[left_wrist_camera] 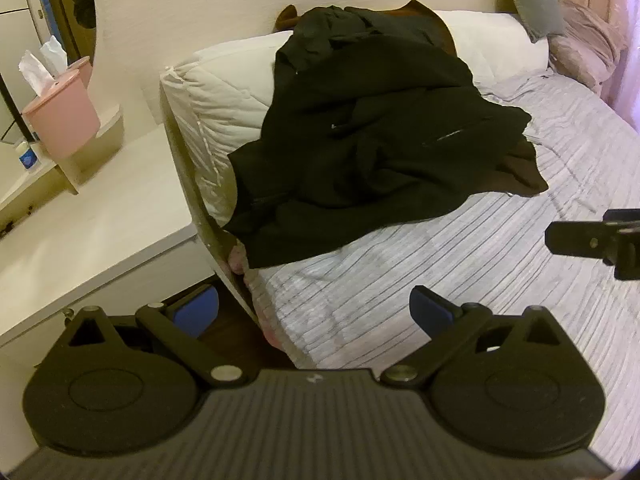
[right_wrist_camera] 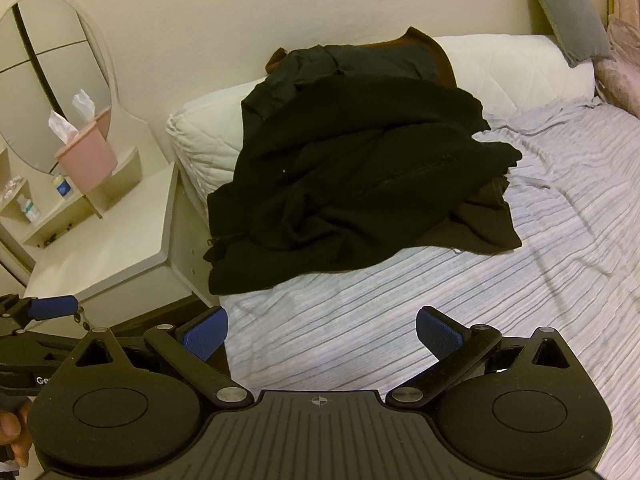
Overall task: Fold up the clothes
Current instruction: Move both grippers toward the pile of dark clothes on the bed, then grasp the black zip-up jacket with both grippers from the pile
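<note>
Blue-padded fingers [right_wrist_camera: 438, 334] of the right gripper [right_wrist_camera: 320, 334] stand wide apart with nothing between them, hanging over bare striped bedsheet [right_wrist_camera: 400, 320]; the left gripper [left_wrist_camera: 320, 312] is likewise spread and empty, hovering over the near corner of the bed where the sheet meets the white bedside table [left_wrist_camera: 100, 216]. Both tools are well short of the clothes. A heap of black garments [left_wrist_camera: 360, 152] lies slumped against the white quilted pillow [left_wrist_camera: 216, 96] at the far side, with a brown piece [right_wrist_camera: 480, 220] trapped under its right edge and showing again at the top. What looks like a zip line crosses the upper black garment, so it may be a jacket, though the dark folds are hard to read. Nothing is folded yet, so the step in hand appears to be reaching in for a first piece. To do it well, take only the topmost layer: pinch a clear free edge, such as the lower hem near the bed's side, with one gripper, find a second corner with the other, and lift it away from the heap onto the open sheet nearby before spreading it flat. Grabbing deep into the bundle would likely drag several pieces together.
</note>
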`<state>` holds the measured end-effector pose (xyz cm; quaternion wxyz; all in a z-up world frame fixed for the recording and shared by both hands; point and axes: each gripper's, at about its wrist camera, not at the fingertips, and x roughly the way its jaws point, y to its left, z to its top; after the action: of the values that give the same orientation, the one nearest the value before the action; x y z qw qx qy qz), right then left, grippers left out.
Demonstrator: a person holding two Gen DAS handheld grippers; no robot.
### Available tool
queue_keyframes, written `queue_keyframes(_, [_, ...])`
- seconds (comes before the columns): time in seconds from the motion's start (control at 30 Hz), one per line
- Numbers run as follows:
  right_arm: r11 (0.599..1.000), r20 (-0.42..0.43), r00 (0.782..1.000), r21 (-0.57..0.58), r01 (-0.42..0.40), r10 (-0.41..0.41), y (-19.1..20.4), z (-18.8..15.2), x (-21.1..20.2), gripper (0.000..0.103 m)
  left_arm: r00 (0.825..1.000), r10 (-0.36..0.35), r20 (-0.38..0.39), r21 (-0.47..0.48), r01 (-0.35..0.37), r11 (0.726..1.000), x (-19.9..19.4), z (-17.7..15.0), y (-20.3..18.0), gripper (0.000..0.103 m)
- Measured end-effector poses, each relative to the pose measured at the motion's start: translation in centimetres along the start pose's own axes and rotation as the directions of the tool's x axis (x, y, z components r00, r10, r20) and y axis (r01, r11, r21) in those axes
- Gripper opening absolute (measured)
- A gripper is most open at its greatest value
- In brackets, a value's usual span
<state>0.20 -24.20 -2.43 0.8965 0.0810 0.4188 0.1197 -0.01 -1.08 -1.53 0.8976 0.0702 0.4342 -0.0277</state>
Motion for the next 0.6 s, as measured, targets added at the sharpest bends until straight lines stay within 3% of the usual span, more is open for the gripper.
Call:
queue_keyframes(0.4, [1.000,0.040,0.999,-0.014,-0.011,0.012,-6.0,-3.5,-3.2,0.103,0.999,-0.014,-0.049,-0.071,0.011,0.997,1.3,-2.0,-1.1,0.098])
queue_keyframes(0.6, [0.999,0.045,0.998,-0.043,-0.030,0.032,-7.6,-1.7,-1.8,0.103,0.999,-0.027,-0.030,-0.075,0.025,0.997,3.9,-0.7,-0.4,0.098])
